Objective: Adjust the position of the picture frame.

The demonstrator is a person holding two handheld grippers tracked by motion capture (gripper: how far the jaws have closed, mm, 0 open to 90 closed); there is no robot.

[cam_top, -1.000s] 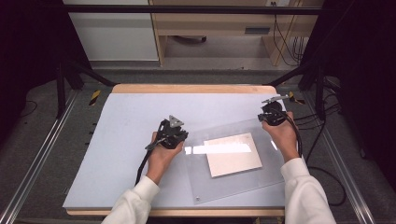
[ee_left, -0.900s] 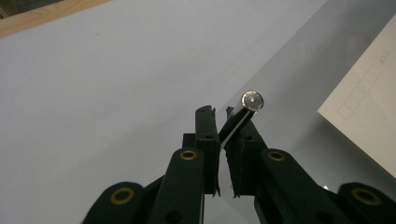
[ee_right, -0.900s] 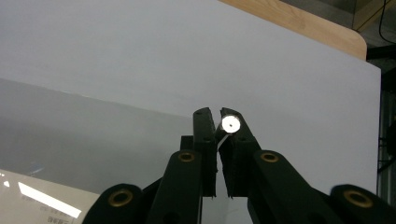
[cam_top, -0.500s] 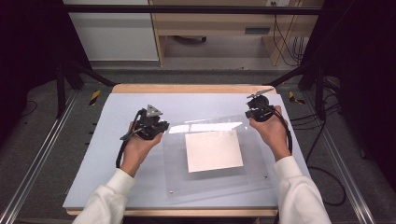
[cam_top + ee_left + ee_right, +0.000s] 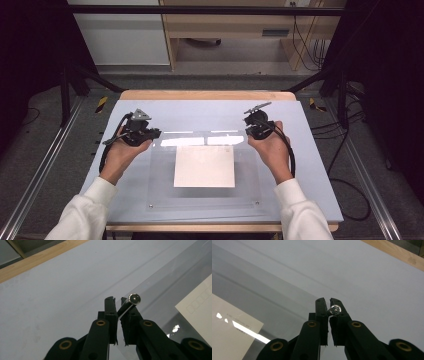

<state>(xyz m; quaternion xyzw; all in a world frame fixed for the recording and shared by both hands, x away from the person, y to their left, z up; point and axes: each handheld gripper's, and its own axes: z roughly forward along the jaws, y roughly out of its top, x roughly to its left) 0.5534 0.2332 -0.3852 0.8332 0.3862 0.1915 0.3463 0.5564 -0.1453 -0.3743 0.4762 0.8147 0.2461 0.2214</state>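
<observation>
The clear acrylic sheet [image 5: 205, 170], lying on the bench [image 5: 75, 165] over a white paper [image 5: 205, 166], looks stiff, smooth and slippery, so the left tool [image 5: 150, 134] and right tool [image 5: 248, 131] pinch its far corners, jaws pressed together there.

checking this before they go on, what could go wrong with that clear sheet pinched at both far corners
1. The clear acrylic sheet is held only at two far corners, by the left gripper and right gripper; either thin pinch might slip.
2. The white paper square lies loose on it and could slide off if the sheet tilts more.
</observation>
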